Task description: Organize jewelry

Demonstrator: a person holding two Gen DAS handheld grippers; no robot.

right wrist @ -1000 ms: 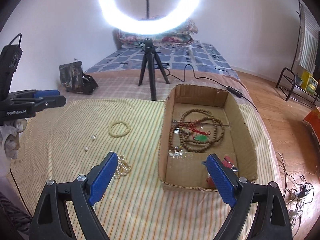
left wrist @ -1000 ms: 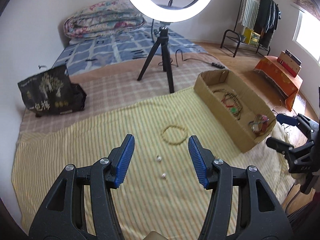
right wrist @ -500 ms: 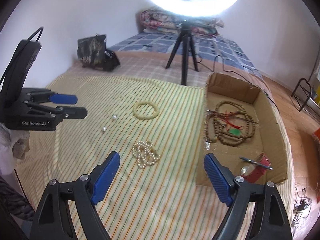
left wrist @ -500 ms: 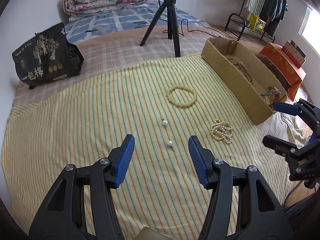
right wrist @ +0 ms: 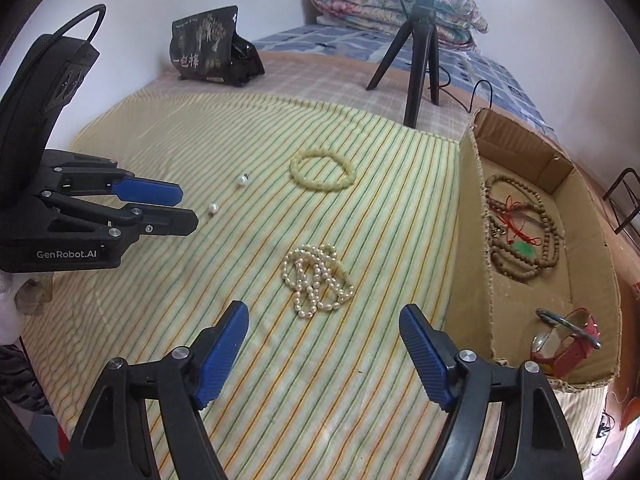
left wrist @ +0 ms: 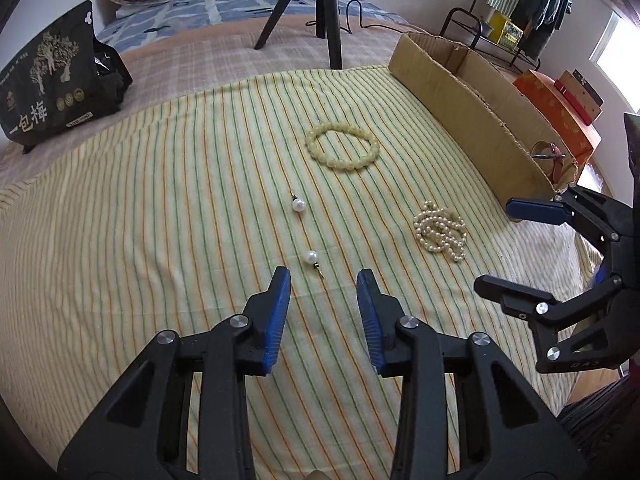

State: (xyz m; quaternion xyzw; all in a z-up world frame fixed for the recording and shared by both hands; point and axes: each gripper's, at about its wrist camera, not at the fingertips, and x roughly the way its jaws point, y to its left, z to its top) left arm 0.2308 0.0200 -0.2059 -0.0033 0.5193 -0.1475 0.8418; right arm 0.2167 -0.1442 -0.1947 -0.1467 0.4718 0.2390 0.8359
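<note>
On the striped yellow cloth lie two pearl earrings, the near one [left wrist: 311, 257] and the far one [left wrist: 298, 205], a pale bead bracelet [left wrist: 342, 149] and a heap of pearl necklace [left wrist: 441, 231]. My left gripper [left wrist: 323, 280] is open and empty, just short of the near earring. My right gripper [right wrist: 324, 322] is open and empty, low over the cloth just short of the pearl necklace [right wrist: 316, 278]. The cardboard box [right wrist: 476, 216] at the right holds brown bead strings [right wrist: 520, 236] and a red watch [right wrist: 568, 340].
A ring-light tripod [right wrist: 420, 52] stands behind the cloth. A black printed bag [left wrist: 48, 80] sits at the back left. Folded quilts [right wrist: 392, 4] lie by the wall. A clothes rack [left wrist: 516, 12] and an orange box [left wrist: 556, 108] are beyond the cardboard box.
Both grippers have dropped lower and moved forward over the cloth. The left one has neared the earrings and the right one has swung left from the box to the pearl necklace.
</note>
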